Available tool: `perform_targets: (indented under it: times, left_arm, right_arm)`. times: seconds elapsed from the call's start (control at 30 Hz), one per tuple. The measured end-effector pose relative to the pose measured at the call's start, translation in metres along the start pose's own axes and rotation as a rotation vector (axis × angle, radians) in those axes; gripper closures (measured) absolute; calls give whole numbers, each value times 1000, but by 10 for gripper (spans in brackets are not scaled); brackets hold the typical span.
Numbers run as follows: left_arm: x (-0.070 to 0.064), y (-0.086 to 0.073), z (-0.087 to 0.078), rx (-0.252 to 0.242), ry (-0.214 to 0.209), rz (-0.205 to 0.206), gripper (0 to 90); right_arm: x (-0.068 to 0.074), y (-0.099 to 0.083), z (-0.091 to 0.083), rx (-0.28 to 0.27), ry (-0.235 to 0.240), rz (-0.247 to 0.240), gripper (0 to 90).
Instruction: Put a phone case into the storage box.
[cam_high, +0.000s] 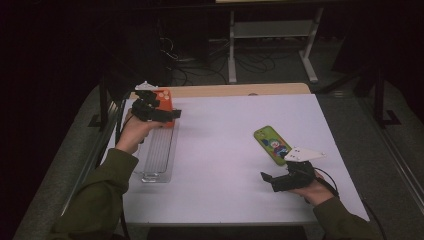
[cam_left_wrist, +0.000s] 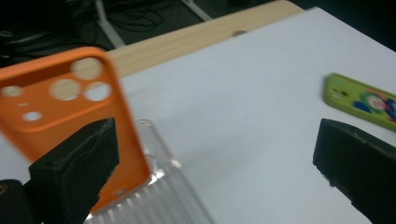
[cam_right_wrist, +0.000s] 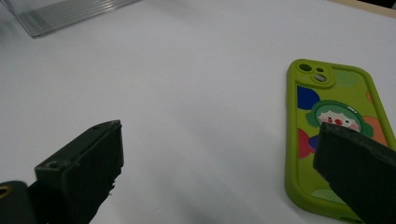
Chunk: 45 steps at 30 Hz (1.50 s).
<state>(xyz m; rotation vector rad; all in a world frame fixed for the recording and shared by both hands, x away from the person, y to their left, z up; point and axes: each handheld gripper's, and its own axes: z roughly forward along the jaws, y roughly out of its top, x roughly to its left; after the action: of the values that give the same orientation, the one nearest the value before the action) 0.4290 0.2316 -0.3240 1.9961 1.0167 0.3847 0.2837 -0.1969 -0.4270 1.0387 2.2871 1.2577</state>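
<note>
Your left gripper is up near the far left corner of the white worktop, and its jaws are spread wide with nothing pinched between them. In the left gripper view the orange phone case sits just in front of the left jaw, tilted, with its lower end resting on the far end of the clear ribbed tray. Can't tell from that view whether the jaw pad is actually touching the case or just sitting in front of it. From the high view the orange phone case is right at the far end of the clear ribbed tray, which runs along the left edge of the worktop.

Your right gripper is down by the near right part of the worktop, jaws also wide apart and holding nothing. The green phone case lies flat on the worktop just beyond it, camera cutout pointing toward the far edge. In the right gripper view the green phone case shows its cartoon print face up, and your right jaw overlaps its near end in the picture, but it looks like it's hovering in front rather than clamped on.

The two cases are well apart, one near each side edge, with bare white worktop between them.
</note>
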Motion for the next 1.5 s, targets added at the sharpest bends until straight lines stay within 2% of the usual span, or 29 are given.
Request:
perform_targets:
  times: [0.07,0.37,0.43,0.53,0.8,0.83,0.87,0.9,1.1,1.3,1.43,1.5]
  left_arm:
    - [-8,0,0,-1,-22,23,2]
    - [-41,-7,8,-14,-103,61,2]
    - [-48,-10,10,-7,-120,84,2]
    - [-59,-14,15,-2,-142,100,2]
    - [-83,-28,23,12,-221,104,3]
    - [-85,-30,23,21,-228,123,3]
    - [-88,-33,24,14,-236,120,3]
    - [-91,-35,24,12,-243,133,3]
    - [-101,-46,25,-6,-276,137,3]
    - [-112,-57,28,-8,-313,149,3]
    - [-119,-64,32,3,-337,174,3]
    - [-122,-68,34,4,-348,166,3]
  right_arm:
    - [0,0,0,7,2,3,11]
    - [0,0,-1,10,-1,-3,11]
    - [0,0,-2,20,1,10,11]
    - [-1,0,-1,17,0,-1,11]
    - [-2,2,-2,30,-11,6,12]
    - [-3,2,-2,28,-14,1,12]
    - [-3,2,-2,26,-17,-3,11]
    - [-3,3,-2,33,-16,10,12]
    - [-4,4,-3,38,-23,14,12]
    - [-5,6,-3,44,-36,33,11]
    - [-5,9,-4,47,-40,41,11]
    - [-4,11,-4,50,-39,48,11]
